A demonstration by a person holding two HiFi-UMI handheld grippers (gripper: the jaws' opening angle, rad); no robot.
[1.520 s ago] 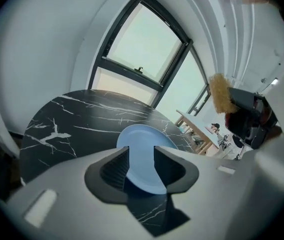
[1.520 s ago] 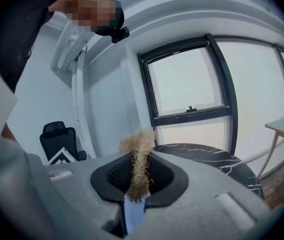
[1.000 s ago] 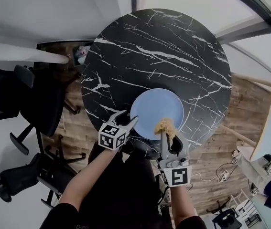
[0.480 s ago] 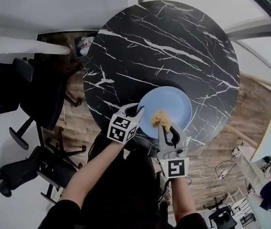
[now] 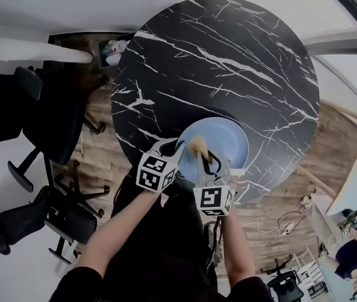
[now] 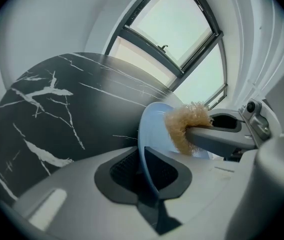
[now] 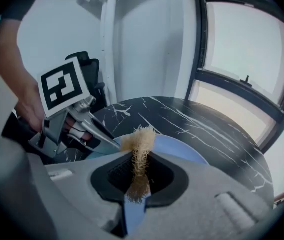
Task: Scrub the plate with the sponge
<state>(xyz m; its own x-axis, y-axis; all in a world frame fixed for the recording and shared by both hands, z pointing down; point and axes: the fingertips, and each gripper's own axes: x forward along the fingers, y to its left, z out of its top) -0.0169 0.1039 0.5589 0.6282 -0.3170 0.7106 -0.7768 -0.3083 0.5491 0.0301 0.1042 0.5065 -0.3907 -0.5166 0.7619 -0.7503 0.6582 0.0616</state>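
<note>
plate [image 5: 223, 138]: pale blue, round, plain, sitting at the near edge of the black marble table [image 5: 228, 61]; that rim may be tipped up a bit, hard to tell
sponge [image 7: 140, 151]: tan, scratchy-looking fibre wad, up against the plate's face
left gripper [image 5: 177, 148]: jaws have just been closing, now pinching the plate's near rim
right gripper [image 5: 204, 160]: clamped tight on the sponge
</note>
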